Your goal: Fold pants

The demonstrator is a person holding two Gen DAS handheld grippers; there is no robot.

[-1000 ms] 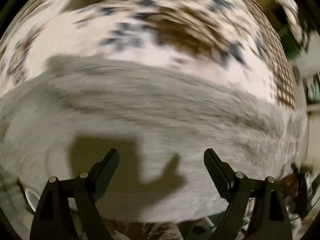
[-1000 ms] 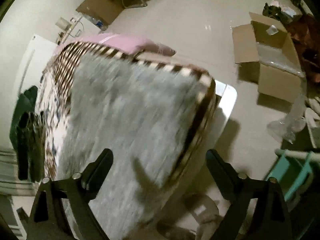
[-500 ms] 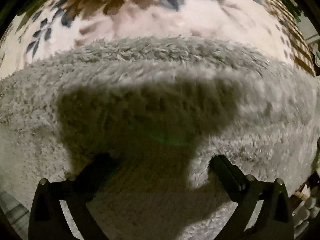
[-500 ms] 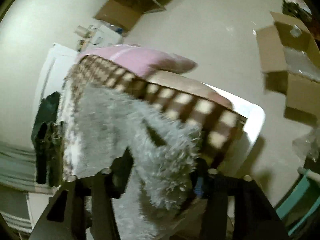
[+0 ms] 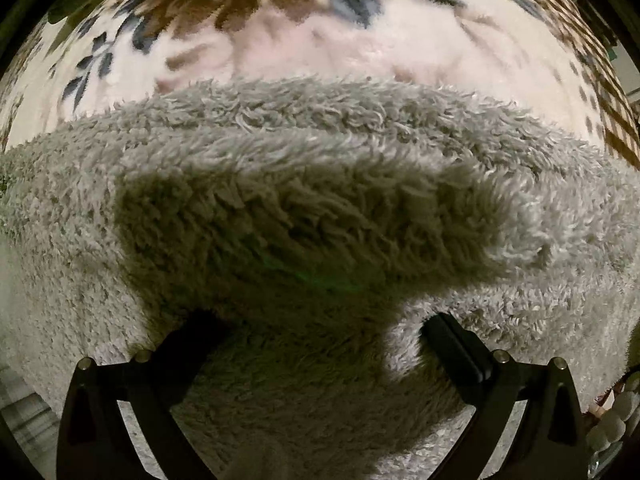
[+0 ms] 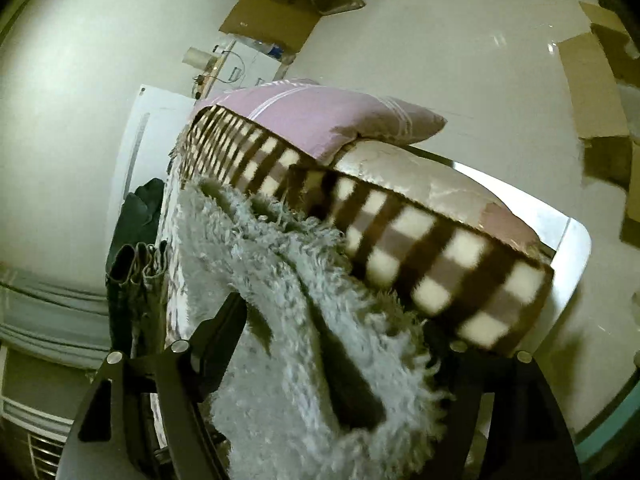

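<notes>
Looking barely started: fuzzy grey pants (image 5: 320, 184) spread on patterned blanket (image 5: 360, 44), no finished fold visible. Right gripper (image 6: 332, 320) clamped on bunched edge, lifting; left gripper (image 5: 320, 328) wide open, holding nothing.

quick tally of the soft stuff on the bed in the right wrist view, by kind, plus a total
Fluffy grey pants: 1, gripped by the right gripper
Purple pillow: 1
Brown checkered blanket: 1
Dark garments at the bed's far side: at least 2, exact count unclear
Total: at least 5
</notes>
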